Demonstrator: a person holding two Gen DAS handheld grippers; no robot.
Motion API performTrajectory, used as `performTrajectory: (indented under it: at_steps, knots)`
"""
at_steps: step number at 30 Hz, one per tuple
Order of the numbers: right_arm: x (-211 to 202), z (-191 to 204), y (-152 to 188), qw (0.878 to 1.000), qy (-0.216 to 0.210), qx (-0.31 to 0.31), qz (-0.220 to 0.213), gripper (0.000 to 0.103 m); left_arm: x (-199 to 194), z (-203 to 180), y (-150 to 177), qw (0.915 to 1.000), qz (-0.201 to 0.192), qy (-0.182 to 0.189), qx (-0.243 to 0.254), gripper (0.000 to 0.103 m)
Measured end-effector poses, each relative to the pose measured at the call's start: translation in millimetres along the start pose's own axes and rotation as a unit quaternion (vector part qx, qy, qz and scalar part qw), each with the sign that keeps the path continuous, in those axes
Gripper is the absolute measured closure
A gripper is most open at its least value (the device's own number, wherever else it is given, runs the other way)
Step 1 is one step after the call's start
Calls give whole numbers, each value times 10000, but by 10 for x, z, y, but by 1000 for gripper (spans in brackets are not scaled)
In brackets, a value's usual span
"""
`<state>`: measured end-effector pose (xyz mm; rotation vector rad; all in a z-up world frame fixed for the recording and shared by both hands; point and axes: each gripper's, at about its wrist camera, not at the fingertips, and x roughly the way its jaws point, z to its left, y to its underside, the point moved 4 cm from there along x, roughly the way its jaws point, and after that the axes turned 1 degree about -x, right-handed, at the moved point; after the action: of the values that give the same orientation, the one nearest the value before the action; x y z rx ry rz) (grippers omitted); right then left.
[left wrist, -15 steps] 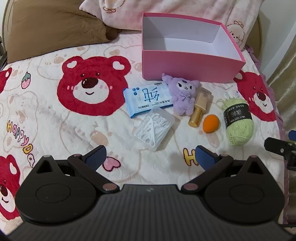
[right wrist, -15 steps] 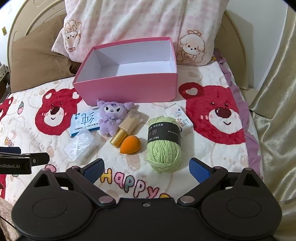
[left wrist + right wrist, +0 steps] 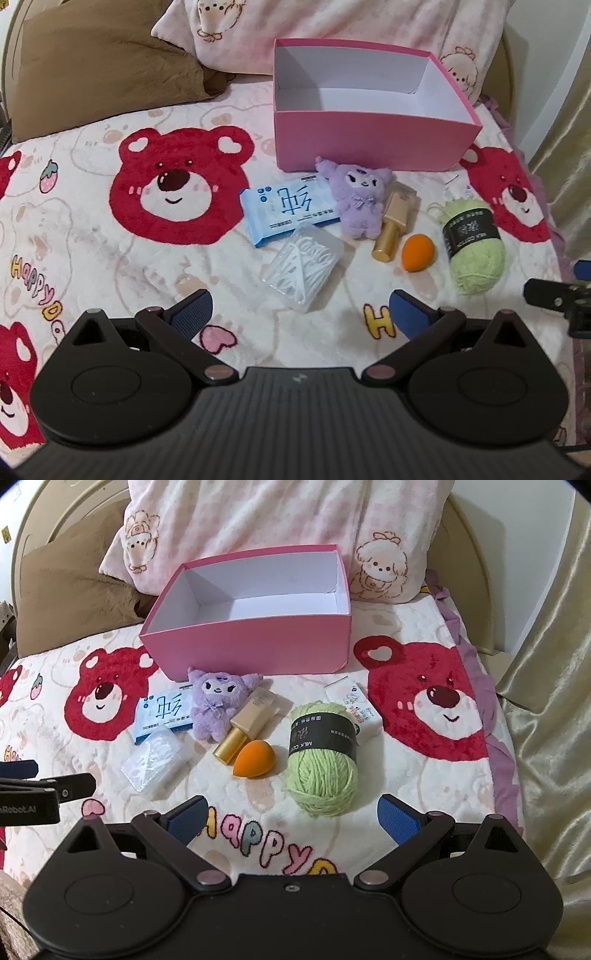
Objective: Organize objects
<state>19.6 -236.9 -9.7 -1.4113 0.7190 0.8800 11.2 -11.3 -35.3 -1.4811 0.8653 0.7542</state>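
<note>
An empty pink box (image 3: 373, 142) (image 3: 255, 648) stands on a bear-print blanket. In front of it lie a blue tissue pack (image 3: 288, 210) (image 3: 164, 710), a purple plush (image 3: 360, 203) (image 3: 218, 701), a gold-capped bottle (image 3: 393, 227) (image 3: 245, 727), an orange sponge (image 3: 417, 253) (image 3: 254, 763), a green yarn ball (image 3: 472, 243) (image 3: 322, 764), a clear plastic case (image 3: 301, 266) (image 3: 153, 762) and a small white packet (image 3: 356, 709). My left gripper (image 3: 299, 317) is open just short of the clear case. My right gripper (image 3: 291, 818) is open just short of the yarn. Both hold nothing.
A brown pillow (image 3: 99, 70) and a pink patterned pillow (image 3: 280, 528) lie behind the box. A gold curtain (image 3: 554, 701) hangs past the bed's right edge. The left gripper's tip (image 3: 48, 790) shows at the left edge of the right wrist view.
</note>
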Motion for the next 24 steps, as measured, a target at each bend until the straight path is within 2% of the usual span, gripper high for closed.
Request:
performTrajectory:
  at_steps: [8, 24]
  knots:
    - [23, 30, 21, 10000, 10, -71, 37, 3, 18, -7, 10, 9996, 199, 175, -76, 0]
    - [36, 32, 30, 9999, 33, -89, 55, 3, 39, 10, 13, 9995, 305, 96, -34, 0]
